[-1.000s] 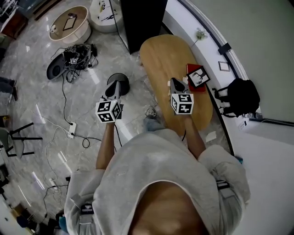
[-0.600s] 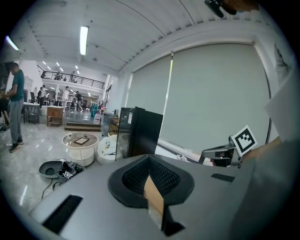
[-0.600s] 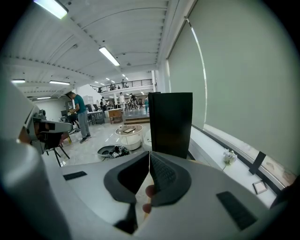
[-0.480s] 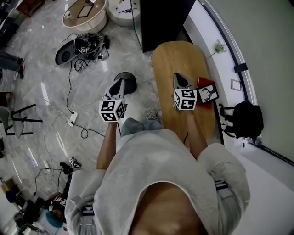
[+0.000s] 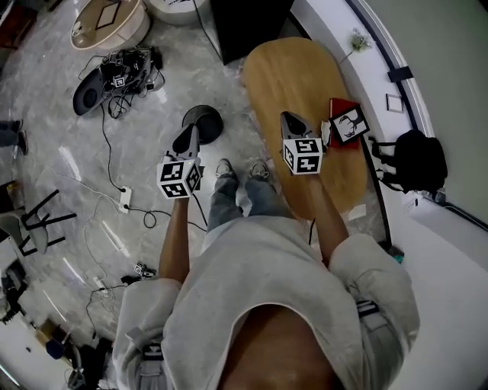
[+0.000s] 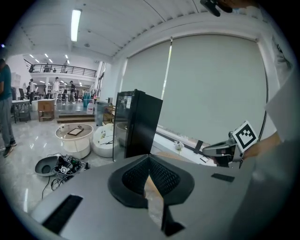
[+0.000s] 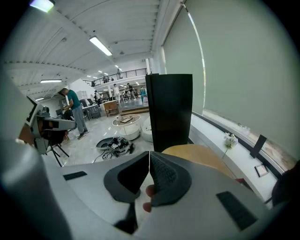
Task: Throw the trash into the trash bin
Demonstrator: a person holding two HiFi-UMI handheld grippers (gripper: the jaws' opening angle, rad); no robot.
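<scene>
My left gripper (image 5: 186,140) hangs over the marble floor, shut with nothing between its pads (image 6: 149,160). Just beyond its tip a round black object (image 5: 203,120) sits on the floor; I cannot tell whether it is the bin. My right gripper (image 5: 290,119) is over the oval wooden table (image 5: 293,72), also shut (image 7: 149,158). Something pinkish shows through the gap below its tips, too unclear to name. A small white scrap (image 5: 325,133) lies on the table beside a red book (image 5: 347,124). No other trash shows.
A tall black cabinet (image 5: 245,23) stands past the table's far end. Tangled cables and a grey device (image 5: 114,72) lie on the floor at left, with a white cable (image 5: 124,199) nearer. A black bag (image 5: 415,160) sits right of the table. The person's shoes (image 5: 240,171) are between the grippers.
Both grippers have sunk and moved on together, still shut. The person has stepped along the table, and their legs and shoes now show between the grippers.
</scene>
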